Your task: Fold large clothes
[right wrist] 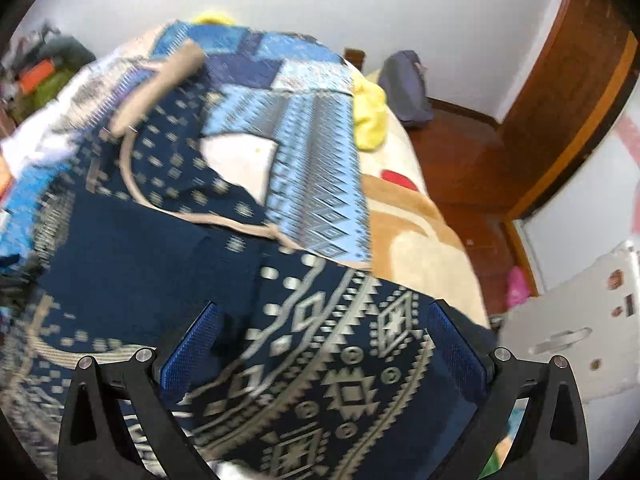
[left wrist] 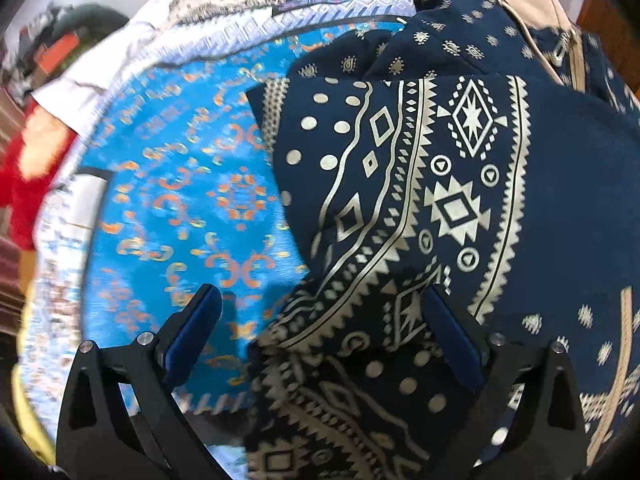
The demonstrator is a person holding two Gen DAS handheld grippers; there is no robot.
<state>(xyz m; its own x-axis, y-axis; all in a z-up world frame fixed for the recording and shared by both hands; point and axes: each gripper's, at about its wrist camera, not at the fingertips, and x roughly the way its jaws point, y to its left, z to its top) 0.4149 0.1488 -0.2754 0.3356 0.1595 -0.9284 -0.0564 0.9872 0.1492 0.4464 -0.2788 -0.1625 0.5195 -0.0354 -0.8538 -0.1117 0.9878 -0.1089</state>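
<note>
Navy patterned garment [left wrist: 460, 184] lies folded on the bedspread [left wrist: 180, 184]. Both the left gripper [left wrist: 320, 336] and right gripper [right wrist: 320, 340] hover spread directly above it, pinching nothing; neither is clearly nearer.

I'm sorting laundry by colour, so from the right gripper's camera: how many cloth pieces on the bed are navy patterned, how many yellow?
Navy patterned garment: 1
Yellow cloth: 1, plus a yellow scrap at the far edge that may be the same piece
Total: 2 sure
</note>
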